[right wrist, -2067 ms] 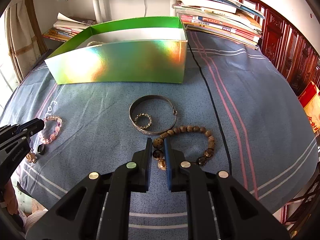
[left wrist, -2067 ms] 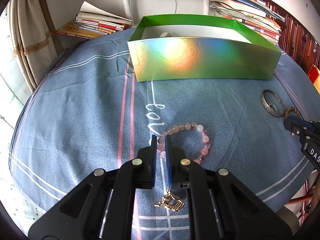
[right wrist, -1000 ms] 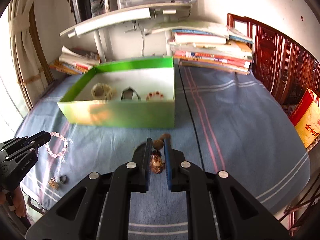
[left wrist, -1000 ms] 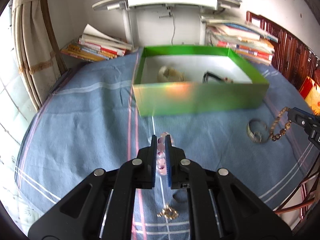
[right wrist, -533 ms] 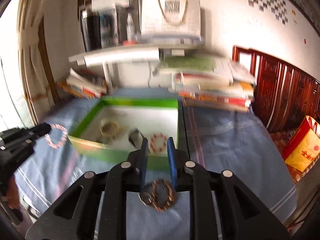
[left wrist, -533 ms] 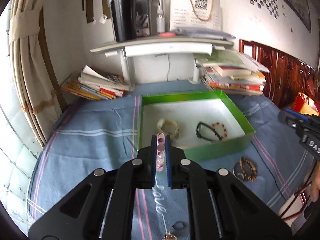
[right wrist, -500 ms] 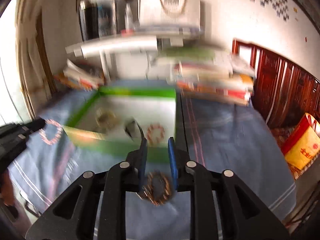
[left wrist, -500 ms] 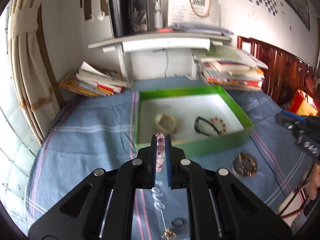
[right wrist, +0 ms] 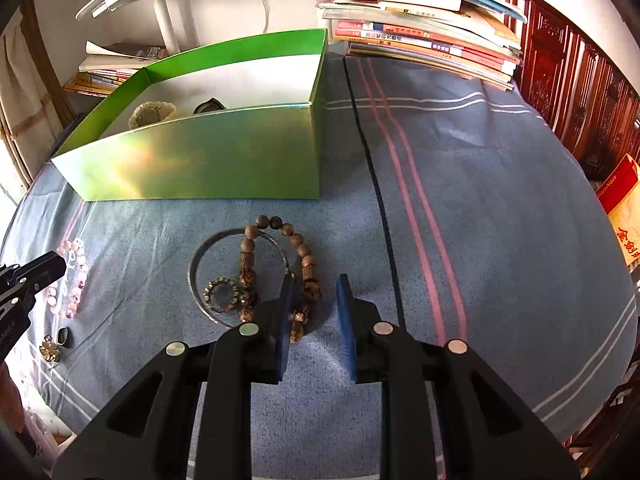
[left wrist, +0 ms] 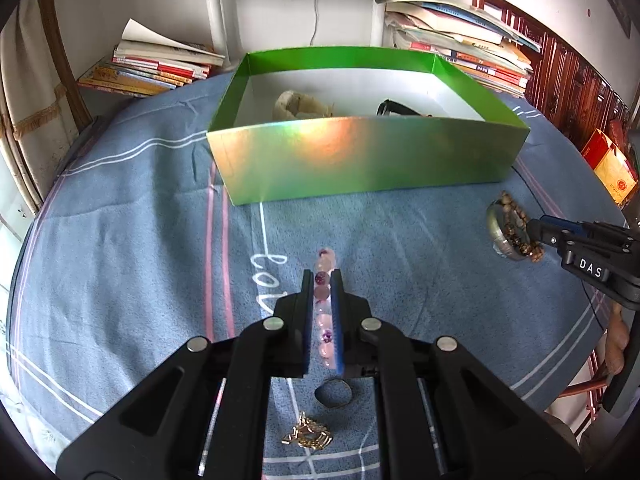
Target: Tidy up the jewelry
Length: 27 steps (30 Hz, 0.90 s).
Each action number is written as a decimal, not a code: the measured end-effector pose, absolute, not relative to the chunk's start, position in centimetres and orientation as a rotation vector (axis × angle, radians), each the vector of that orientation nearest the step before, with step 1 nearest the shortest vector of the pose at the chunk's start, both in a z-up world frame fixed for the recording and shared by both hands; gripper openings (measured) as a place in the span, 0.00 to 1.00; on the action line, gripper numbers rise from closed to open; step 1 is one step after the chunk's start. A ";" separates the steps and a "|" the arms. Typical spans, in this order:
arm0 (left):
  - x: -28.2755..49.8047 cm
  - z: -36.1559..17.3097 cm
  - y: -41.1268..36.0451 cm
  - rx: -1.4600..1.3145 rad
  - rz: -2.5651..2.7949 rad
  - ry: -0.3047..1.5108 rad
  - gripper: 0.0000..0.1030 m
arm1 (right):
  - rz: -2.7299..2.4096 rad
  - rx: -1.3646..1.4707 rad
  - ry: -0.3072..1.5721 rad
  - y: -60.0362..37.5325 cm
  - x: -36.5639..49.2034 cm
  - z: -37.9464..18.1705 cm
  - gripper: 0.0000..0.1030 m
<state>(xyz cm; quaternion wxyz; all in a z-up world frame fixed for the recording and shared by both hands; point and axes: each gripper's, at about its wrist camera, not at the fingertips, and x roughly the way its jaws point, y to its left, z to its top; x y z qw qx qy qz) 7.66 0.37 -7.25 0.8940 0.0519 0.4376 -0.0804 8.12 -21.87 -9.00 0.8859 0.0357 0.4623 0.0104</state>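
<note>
Green box point(left wrist: 360, 160); blue pink-striped cloth point(left wrist: 120, 240).

A blue striped cloth point(right wrist: 480, 208) covers the desk. Stacked books point(right wrist: 420, 36) lie at the far right, more books point(left wrist: 152, 68) far left, beside a white stand point(left wrist: 216, 12).

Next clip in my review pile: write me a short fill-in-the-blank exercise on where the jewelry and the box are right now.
1. The left tool is shut on the ____ bead bracelet.
2. Across the silver bangle lies the ____ bead bracelet.
3. The small beaded ring lies ____ the silver bangle.
4. The open box is ____ on the outside and white inside.

Missing words: pink; brown; inside; green.
</note>
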 end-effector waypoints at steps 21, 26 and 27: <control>8.2 -9.4 2.0 0.122 -0.153 0.952 0.12 | -0.062 0.027 0.941 -22.7 6.8 -9.4 0.15; 8.3 -9.2 1.6 0.122 -0.138 0.955 0.08 | -0.011 0.019 0.932 -22.0 6.3 -8.9 0.11; 8.2 -9.0 1.6 0.123 -0.135 0.948 0.08 | -0.004 0.017 0.919 -21.8 6.1 -8.4 0.11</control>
